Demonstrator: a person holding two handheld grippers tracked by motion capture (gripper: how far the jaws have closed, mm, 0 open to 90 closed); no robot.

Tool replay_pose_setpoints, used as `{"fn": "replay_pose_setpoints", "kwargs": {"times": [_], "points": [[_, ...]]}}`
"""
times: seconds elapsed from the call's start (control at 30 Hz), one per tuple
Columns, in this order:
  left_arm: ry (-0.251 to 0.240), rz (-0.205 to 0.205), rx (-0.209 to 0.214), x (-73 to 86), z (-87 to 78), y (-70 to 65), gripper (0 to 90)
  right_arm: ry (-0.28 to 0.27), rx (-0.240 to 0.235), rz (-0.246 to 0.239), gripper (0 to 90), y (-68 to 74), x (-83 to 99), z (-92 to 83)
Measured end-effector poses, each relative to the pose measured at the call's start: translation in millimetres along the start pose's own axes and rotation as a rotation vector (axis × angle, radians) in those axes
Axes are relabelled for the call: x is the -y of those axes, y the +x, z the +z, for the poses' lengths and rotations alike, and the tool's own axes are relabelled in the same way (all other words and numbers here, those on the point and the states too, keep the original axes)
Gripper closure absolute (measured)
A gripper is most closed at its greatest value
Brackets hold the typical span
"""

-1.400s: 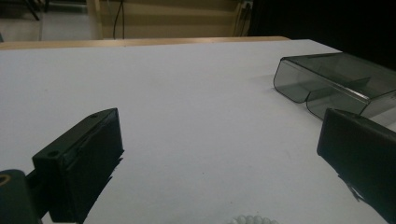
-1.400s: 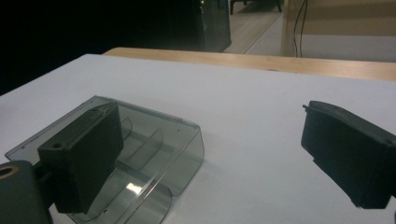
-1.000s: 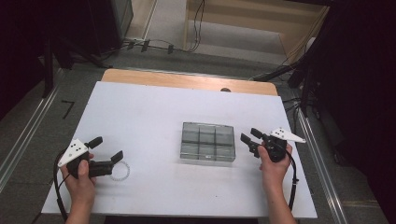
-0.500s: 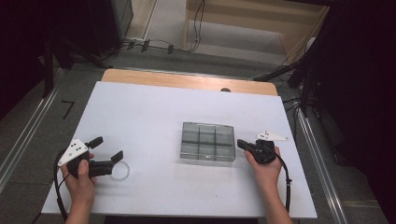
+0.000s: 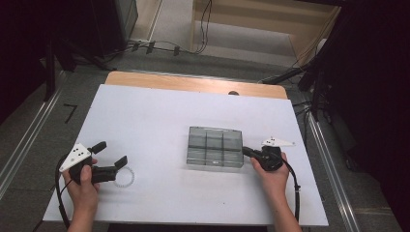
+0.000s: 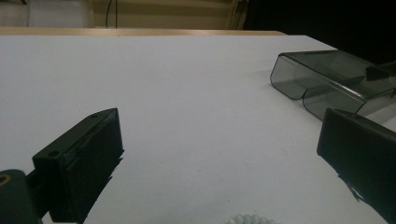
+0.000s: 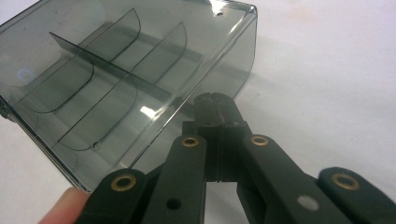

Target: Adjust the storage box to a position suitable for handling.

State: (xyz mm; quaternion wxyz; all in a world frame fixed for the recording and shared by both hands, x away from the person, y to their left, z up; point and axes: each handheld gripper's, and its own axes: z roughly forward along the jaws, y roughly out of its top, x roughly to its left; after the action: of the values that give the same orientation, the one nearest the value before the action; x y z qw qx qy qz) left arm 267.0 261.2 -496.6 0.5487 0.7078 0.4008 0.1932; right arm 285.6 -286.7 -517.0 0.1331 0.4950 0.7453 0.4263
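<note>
While right gripper closed — touches box.

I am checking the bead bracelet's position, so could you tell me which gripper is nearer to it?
The left gripper: the white bead bracelet lies just beneath its open jaws. The right gripper is far across the table, shut, its tips at the smoked divided box.
</note>
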Motion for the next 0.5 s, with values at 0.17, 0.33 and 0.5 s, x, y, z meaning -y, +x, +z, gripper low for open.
{"fn": "replay_pose_setpoints", "kwargs": {"times": [0.17,0.33,0.5], "points": [[0.005,0.002,0.004,-0.1,0.4,-0.3,0.3,-0.006,0.017,-0.011,88.0,2.5,-1.2,-0.1],[0.006,0.005,0.003,-0.2,1.2,-0.8,0.3,-0.009,0.026,-0.006,88.0,3.4,-2.6,-0.3],[0.007,0.007,0.005,-0.1,1.3,-0.8,0.4,-0.007,0.03,-0.004,88.0,3.6,-3.6,0.3]]}}
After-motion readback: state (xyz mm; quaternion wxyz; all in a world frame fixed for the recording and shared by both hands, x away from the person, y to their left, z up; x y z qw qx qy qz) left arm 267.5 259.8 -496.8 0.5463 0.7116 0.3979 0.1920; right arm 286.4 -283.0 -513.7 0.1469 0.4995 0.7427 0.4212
